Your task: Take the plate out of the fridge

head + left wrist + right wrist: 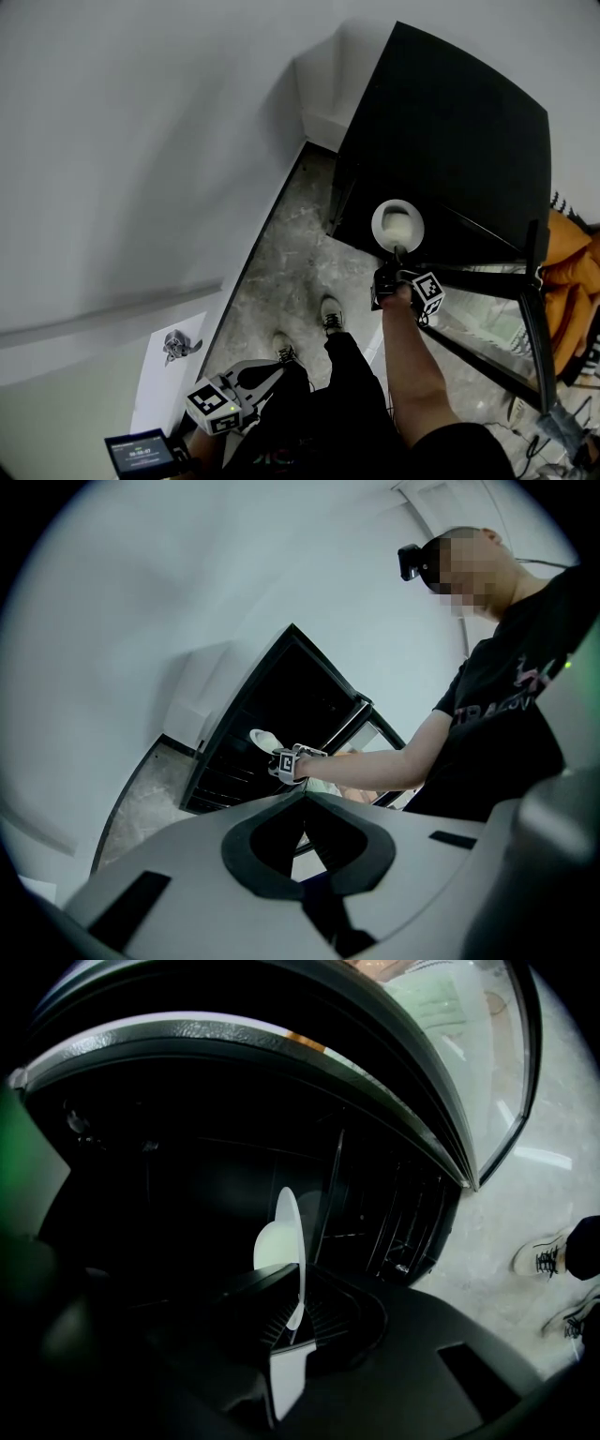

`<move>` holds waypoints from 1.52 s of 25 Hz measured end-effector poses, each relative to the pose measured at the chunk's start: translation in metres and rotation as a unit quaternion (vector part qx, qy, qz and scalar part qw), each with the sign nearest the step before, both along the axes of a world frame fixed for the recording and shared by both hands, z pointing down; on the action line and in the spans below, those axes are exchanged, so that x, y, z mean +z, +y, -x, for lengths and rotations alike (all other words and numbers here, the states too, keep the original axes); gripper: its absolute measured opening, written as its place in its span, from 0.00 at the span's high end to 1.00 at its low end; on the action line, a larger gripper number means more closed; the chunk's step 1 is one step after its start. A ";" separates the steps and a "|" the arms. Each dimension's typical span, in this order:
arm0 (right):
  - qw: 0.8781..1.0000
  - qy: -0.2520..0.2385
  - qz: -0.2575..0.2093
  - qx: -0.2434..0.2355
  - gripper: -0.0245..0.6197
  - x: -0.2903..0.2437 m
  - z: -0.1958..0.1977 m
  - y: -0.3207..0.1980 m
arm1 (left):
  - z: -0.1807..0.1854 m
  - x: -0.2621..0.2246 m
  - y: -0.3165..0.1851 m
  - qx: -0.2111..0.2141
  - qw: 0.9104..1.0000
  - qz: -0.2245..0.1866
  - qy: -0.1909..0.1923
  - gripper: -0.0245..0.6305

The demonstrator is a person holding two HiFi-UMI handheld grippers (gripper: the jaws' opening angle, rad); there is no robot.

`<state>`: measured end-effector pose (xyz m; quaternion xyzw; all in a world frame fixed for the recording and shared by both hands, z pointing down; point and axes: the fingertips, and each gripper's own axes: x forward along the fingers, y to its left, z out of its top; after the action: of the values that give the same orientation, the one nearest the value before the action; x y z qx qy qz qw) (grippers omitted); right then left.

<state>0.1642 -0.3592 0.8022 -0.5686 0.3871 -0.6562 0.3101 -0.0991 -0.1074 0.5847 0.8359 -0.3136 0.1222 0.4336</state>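
White and thin, the plate [286,1232] is seen edge-on in the right gripper view, its lower rim clamped between the narrowed jaws of the right tongs [300,1283]. In the head view it is shown at centre right of the frame, round face to the camera, just before the open front of the black fridge [450,122], whose glass door [497,328] is swung out at lower right. The left tongs [305,797] are held at that view's lower left, jaws closed tip to tip on nothing. Marbled grey floor [291,253] lies beneath.
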 end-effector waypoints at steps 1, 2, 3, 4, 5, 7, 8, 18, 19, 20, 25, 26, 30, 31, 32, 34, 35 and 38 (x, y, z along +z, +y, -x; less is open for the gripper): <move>1.000 0.000 0.000 0.001 0.92 0.001 0.000 0.002 | 0.000 0.000 0.000 0.002 1.000 -0.003 0.000 0.96; 1.000 0.000 -0.003 0.002 0.92 0.002 0.000 0.004 | 0.000 0.001 0.000 0.003 1.000 -0.006 0.000 0.96; 1.000 0.000 -0.008 0.004 0.92 0.002 0.000 0.005 | -0.001 0.001 0.000 0.003 1.000 -0.006 0.000 0.96; 1.000 0.000 -0.016 0.005 0.92 0.002 0.000 0.006 | -0.001 0.001 0.000 0.002 1.000 -0.004 0.000 0.96; 1.000 0.000 -0.025 0.006 0.93 0.000 0.000 0.007 | -0.001 0.000 0.000 0.000 1.000 -0.001 0.001 0.96; 0.999 0.001 -0.041 0.003 0.93 -0.003 0.001 0.010 | 0.000 0.000 0.002 -0.002 1.000 0.001 0.001 0.96; 0.999 0.001 -0.045 0.000 0.93 -0.005 0.002 0.013 | 0.001 0.001 0.003 -0.003 1.000 0.001 0.001 0.96; 0.997 0.011 -0.063 -0.040 0.93 -0.034 0.006 0.061 | 0.009 -0.004 0.012 0.014 0.999 -0.031 0.014 0.96; 0.997 0.009 -0.070 -0.044 0.93 -0.042 0.006 0.067 | 0.007 -0.003 0.014 0.023 0.999 -0.032 0.012 0.96; 0.996 0.007 -0.078 -0.048 0.93 -0.052 0.008 0.073 | 0.006 -0.004 0.017 0.033 0.999 -0.034 0.009 0.96; 0.991 -0.005 -0.120 -0.054 0.93 -0.127 0.041 0.114 | 0.023 -0.027 0.028 0.093 0.993 -0.064 0.022 0.96; 0.991 -0.006 -0.128 -0.050 0.93 -0.141 0.043 0.122 | 0.024 -0.029 0.030 0.107 0.991 -0.073 0.018 0.96; 0.988 -0.003 -0.147 -0.046 0.93 -0.187 0.050 0.150 | 0.027 -0.036 0.042 0.143 0.985 -0.094 0.029 0.96; 0.988 -0.001 -0.150 -0.046 0.93 -0.199 0.052 0.156 | 0.026 -0.038 0.046 0.149 0.983 -0.097 0.036 0.96; 0.987 0.000 -0.155 -0.046 0.93 -0.211 0.052 0.160 | 0.025 -0.041 0.049 0.155 0.982 -0.102 0.042 0.96; 0.984 0.005 -0.174 -0.043 0.93 -0.240 0.051 0.164 | 0.022 -0.047 0.055 0.167 0.978 -0.114 0.053 0.96; 0.981 0.009 -0.187 -0.041 0.93 -0.256 0.050 0.164 | 0.021 -0.051 0.057 0.172 0.976 -0.121 0.056 0.96; 0.973 0.029 -0.228 -0.032 0.93 -0.310 0.040 0.157 | 0.017 -0.057 0.062 0.184 0.971 -0.140 0.064 0.96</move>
<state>0.1241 -0.2026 0.4920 -0.4888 0.5532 -0.5438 0.3991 -0.1163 -0.0457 0.5273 0.9378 -0.1400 0.1006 0.3012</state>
